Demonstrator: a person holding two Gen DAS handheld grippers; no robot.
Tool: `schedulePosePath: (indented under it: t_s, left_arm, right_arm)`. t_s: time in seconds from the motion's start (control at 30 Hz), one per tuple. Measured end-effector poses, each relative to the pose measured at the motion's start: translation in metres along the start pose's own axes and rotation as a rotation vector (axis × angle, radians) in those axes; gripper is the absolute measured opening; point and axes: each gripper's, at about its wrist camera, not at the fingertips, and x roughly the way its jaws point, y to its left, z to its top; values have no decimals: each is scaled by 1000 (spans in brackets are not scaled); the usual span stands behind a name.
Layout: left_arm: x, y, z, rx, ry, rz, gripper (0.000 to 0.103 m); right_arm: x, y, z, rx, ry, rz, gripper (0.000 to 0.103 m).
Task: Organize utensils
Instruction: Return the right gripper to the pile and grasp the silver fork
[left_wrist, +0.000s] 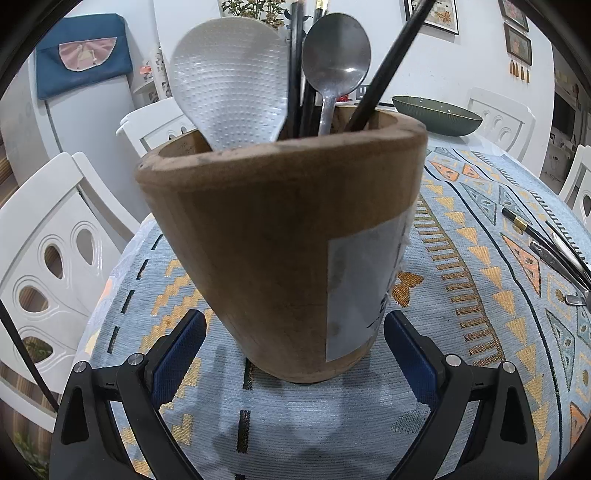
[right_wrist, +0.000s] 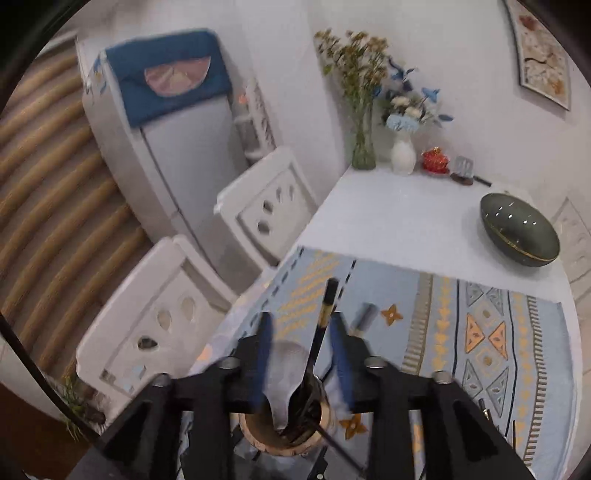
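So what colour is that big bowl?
Dark green bowl, clearest in the right wrist view.

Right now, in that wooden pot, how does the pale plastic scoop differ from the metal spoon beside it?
The pale dimpled plastic rice scoop has a broad, whitish, matte head covered in small bumps; the round steel spoon has a smaller, smooth, grey, shiny bowl. The scoop stands on the left of the wooden utensil holder, the spoon nearer the middle among black chopsticks. Both stand head-up, handles down inside the holder.
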Motion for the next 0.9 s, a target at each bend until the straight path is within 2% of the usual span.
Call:
schedulePosePath:
  t_s: [0.1, 0.27, 0.43, 0.5, 0.63, 0.77, 0.9]
  left_arm:
    - [0, 0, 0, 0, -1, 0, 97]
    - [0, 1, 0, -2, -2, 0, 97]
    - [0, 2, 0, -3, -2, 1, 97]
    - [0, 4, 1, -6, -1, 0, 97]
    - [1, 5, 1, -7, 0, 0, 97]
    - [1, 5, 1, -7, 1, -1, 97]
    - [0, 5, 1, -7, 2, 0, 97]
  right_arm:
    - [-24, -11, 8, 25, -63, -16, 42]
    - [-74, -37, 18, 38, -173, -110, 42]
    - [-103, -73, 13, 45, -174, -248, 42]
    - [-103, -87, 5, 54, -140, -304, 42]
    - [-86, -121, -21, 117, 16, -378, 42]
    - [-67, -159, -58, 223, 183, -387, 40]
    - [-56, -204, -99, 420, 313, -375, 29]
